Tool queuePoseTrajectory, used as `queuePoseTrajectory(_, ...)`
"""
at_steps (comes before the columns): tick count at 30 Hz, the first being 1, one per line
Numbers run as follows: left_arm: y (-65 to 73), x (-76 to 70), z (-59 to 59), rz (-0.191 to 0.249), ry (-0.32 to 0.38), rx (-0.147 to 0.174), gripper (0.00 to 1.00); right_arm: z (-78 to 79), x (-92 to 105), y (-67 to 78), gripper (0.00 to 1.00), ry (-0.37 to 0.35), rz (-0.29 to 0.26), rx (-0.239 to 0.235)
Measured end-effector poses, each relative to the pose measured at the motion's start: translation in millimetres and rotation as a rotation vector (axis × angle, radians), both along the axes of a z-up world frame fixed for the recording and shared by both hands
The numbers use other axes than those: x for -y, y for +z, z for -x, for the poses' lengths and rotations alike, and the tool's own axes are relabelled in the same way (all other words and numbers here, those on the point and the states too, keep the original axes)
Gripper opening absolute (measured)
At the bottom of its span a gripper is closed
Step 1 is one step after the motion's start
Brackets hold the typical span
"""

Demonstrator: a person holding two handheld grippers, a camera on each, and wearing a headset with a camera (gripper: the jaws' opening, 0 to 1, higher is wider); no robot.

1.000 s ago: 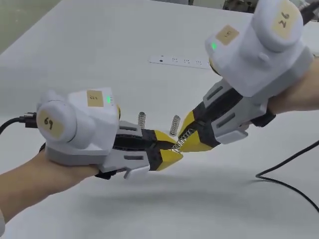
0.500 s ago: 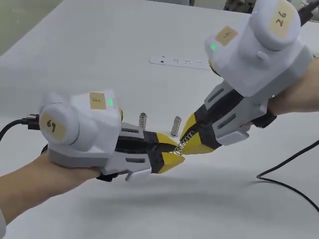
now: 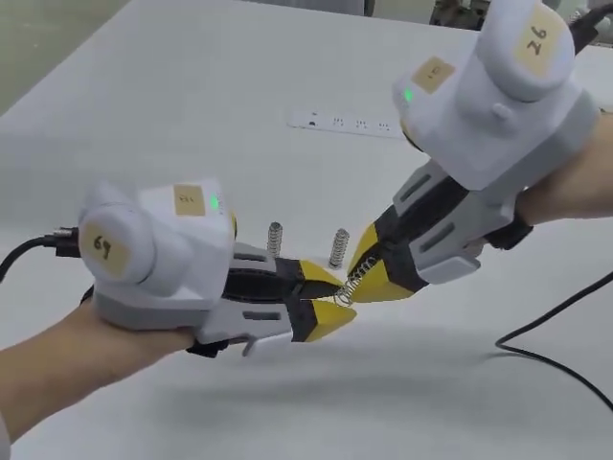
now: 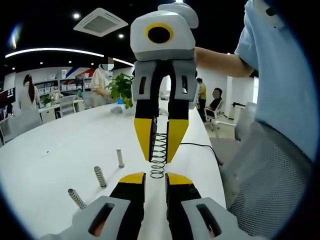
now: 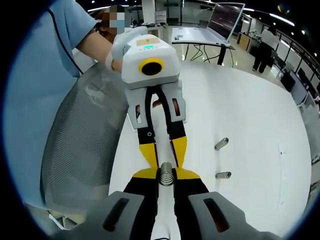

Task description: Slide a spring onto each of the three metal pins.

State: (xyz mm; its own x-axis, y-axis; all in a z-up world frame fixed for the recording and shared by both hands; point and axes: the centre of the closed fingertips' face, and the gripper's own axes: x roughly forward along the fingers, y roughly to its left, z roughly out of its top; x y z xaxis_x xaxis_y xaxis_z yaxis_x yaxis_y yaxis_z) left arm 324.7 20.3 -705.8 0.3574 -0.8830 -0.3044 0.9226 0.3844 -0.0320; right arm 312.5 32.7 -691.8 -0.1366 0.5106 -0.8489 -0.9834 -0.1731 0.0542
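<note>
Two pins [image 3: 275,238] done, my right fingers [image 3: 375,278] clamp the last spring [image 3: 352,283], left fingers [image 3: 330,324] apart round its end, bare pin [image 4: 120,157] next.

**Left gripper** [image 3: 337,299]: pale grey-white housing with a round rear knob. The knob carries a tan sticker [image 3: 103,247] marked "69". A second tan label sits beside a green light on top. Black jaw links end in yellow tips. A black cable [image 3: 29,251] plugs into the rear.

**Right gripper** [image 3: 356,278]: same build and colours, its knob sticker [image 3: 538,36] marked "26", with a tan label and a green light on the body.

**Person:** light-blue short-sleeved shirt [image 5: 35,100].
</note>
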Motion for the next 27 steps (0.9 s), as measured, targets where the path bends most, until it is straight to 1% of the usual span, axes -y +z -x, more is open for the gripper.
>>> queuePoseTrajectory(1, -0.8, -0.4, -0.1, 0.0, 0.005, -0.008, 0.13, -0.6, 0.2, 0.2, 0.07, 0.0, -0.002, 0.004)
queuePoseTrajectory(3, -2.6, -1.7, -0.9, -0.008, 0.009, -0.006, 0.17, -0.6, 1.7, -0.1, 0.07, -0.001, 0.002, 0.002)
queuePoseTrajectory(7, -4.6, -3.3, -2.6, -0.009, 0.026, -0.021, 0.26, -1.7, 4.5, -1.0, 0.07, -0.006, 0.007, 0.003)
queuePoseTrajectory(15, -9.3, -5.6, -4.4, -0.014, 0.059, -0.044, 0.48, -3.3, 8.2, -2.4, 0.07, -0.013, 0.013, -0.001)
queuePoseTrajectory(16, -10.1, -6.0, -4.5, -0.015, 0.064, -0.048, 0.53, -3.4, 8.7, -2.4, 0.07, -0.013, 0.013, -0.001)
queuePoseTrajectory(18, -12.0, -6.7, -4.7, -0.009, 0.082, -0.068, 0.64, -4.0, 9.3, -2.4, 0.07, -0.014, 0.013, 0.0)
queuePoseTrajectory(19, -12.3, -7.2, -5.6, -0.005, 0.092, -0.068, 0.72, -4.5, 9.7, -2.4, 0.07, -0.016, 0.013, 0.0)
queuePoseTrajectory(20, -12.8, -7.7, -5.8, -0.003, 0.099, -0.071, 0.76, -5.5, 9.9, -2.6, 0.07, -0.017, 0.014, 0.001)
queuePoseTrajectory(22, -14.4, -9.9, -7.1, -0.006, 0.117, -0.073, 0.82, -6.5, 10.6, -2.8, 0.07, -0.018, 0.014, 0.001)
queuePoseTrajectory(24, -16.0, -12.2, -8.3, -0.003, 0.137, -0.085, 0.88, -7.1, 11.4, -3.1, 0.07, -0.02, 0.017, 0.001)
queuePoseTrajectory(27, -17.2, -16.5, -10.4, 0.001, 0.164, -0.092, 0.94, -7.8, 11.8, -3.4, 0.07, -0.02, 0.017, 0.0)
